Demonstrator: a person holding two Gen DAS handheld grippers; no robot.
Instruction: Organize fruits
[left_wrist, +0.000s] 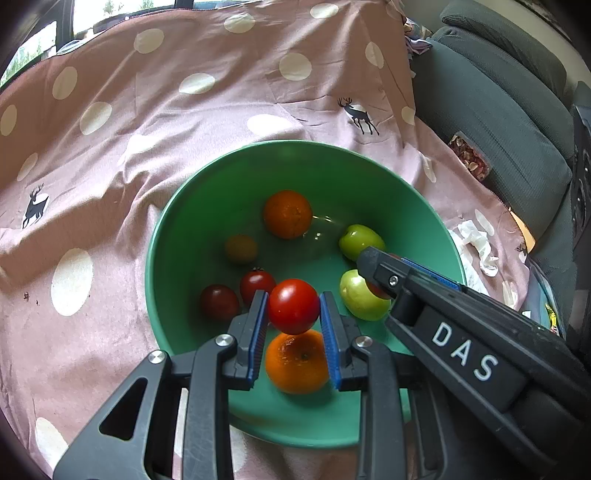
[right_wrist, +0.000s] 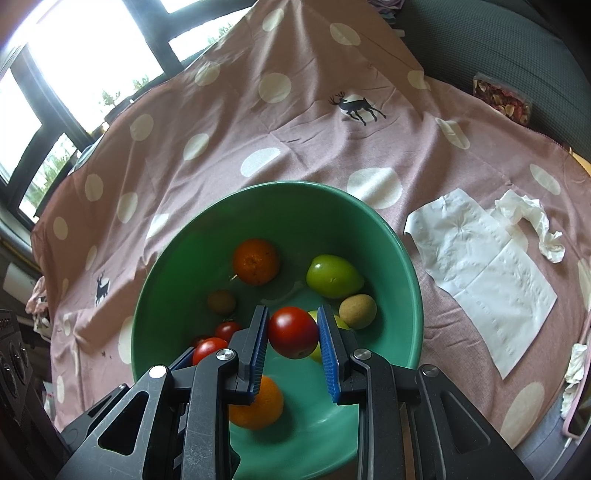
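Green bowl (left_wrist: 177, 236), lower centre of both views, on a pink dotted cloth (left_wrist: 110, 147). Contents: two oranges, one at upper centre of the bowl (left_wrist: 288, 214) and one low near the rim (left_wrist: 297, 362); two green fruits (left_wrist: 360, 240) at right; loose tomatoes (left_wrist: 219, 301) at lower left; a small brown fruit (right_wrist: 357, 311), clear only in the right view. Left gripper (left_wrist: 293, 314): clamped on a red tomato (left_wrist: 293, 305), blue pads pressing both flanks, held over the bowl above the low orange. Right gripper (right_wrist: 291, 336): likewise clamped on a second tomato (right_wrist: 293, 331), also over the bowl; in the left view its body crosses from lower right, tip near the green fruits. Whether either tomato is clear of the fruit beneath is hard to judge through the fisheye. White tissues (right_wrist: 480, 266) lie on the cloth at right of the right view. Risks: smooth, round skins held only at the flanks may slip or squirt out if the grip eases unevenly; too firm a squeeze would probably bruise or split them; a release from height could bounce a tomato off the orange and over the rim; the two grippers work close together and may knock each other.
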